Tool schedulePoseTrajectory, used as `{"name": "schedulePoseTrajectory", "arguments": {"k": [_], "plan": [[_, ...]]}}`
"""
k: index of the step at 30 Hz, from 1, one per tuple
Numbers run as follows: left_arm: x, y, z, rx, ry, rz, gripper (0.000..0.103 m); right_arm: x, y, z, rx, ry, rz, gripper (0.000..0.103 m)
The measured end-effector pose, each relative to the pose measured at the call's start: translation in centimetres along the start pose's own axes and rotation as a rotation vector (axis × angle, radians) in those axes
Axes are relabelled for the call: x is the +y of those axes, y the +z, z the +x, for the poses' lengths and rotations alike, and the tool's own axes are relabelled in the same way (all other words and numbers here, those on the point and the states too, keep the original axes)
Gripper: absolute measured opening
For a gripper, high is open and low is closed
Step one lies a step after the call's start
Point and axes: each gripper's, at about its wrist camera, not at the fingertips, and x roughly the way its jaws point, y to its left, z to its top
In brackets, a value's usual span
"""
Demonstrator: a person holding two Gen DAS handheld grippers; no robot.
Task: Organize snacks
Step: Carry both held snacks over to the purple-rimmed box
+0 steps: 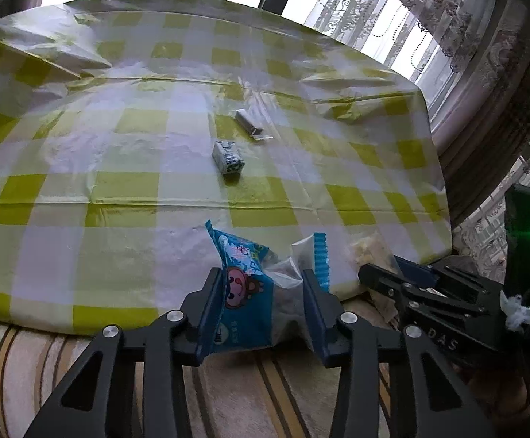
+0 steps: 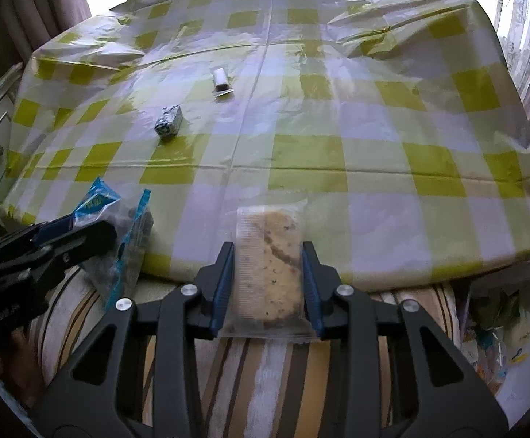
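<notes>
Left gripper (image 1: 263, 292): clamped on blue cartoon snack packet (image 1: 244, 292), pads pressing both sides; no gap seen.
Blue cartoon snack packet: held over near edge of table (image 1: 82, 241); long axis running away from gripper, crimped end toward table centre; lower end hidden between fingers.
Right gripper (image 2: 268, 273): clamped on clear cookie packet (image 2: 270, 262).
Clear cookie packet: over same near edge, right of blue packet; long axis along the fingers; biscuit-like contents visible through wrap.
Small patterned box (image 1: 228, 157): on table, past centre; print unreadable.
Silver-white sachet (image 1: 252, 127): just beyond box, lying diagonally.
Striped cushion (image 2: 272, 372): below table edge, partly cut off.
</notes>
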Motion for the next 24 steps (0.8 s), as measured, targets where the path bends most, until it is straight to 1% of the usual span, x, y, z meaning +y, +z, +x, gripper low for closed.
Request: {"name": "schedulePoseTrajectory", "arguments": {"k": [5, 11, 18, 22, 24], "plan": [[-1.1, -0.4, -0.6, -0.014, 0.006, 0.019, 0.042, -0.4, -1.1, -1.9, -0.032, 0.023, 0.009, 0.039], [-2.3, -0.9, -1.3, -0.032, 0.002, 0.019, 0.042, -1.6, -2.3, -4.0, -0.064, 0.052, 0.057, 0.039], [-4.8, -1.5, -1.7, -0.048, -0.038, 0.03, 0.042, -4.0, -3.4, -6.4, -0.094, 0.062, 0.108, 0.039], [-6.6, -1.9, -1.5, -0.035, -0.063, 0.054, 0.042, -5.6, -4.1, -7.5, -0.101, 0.049, 0.139, 0.039], [-7.7, -2.1, -1.3, -0.024, -0.095, 0.059, 0.042, -6.5, -4.5, -8.0, -0.103, 0.043, 0.158, 0.039]]}}
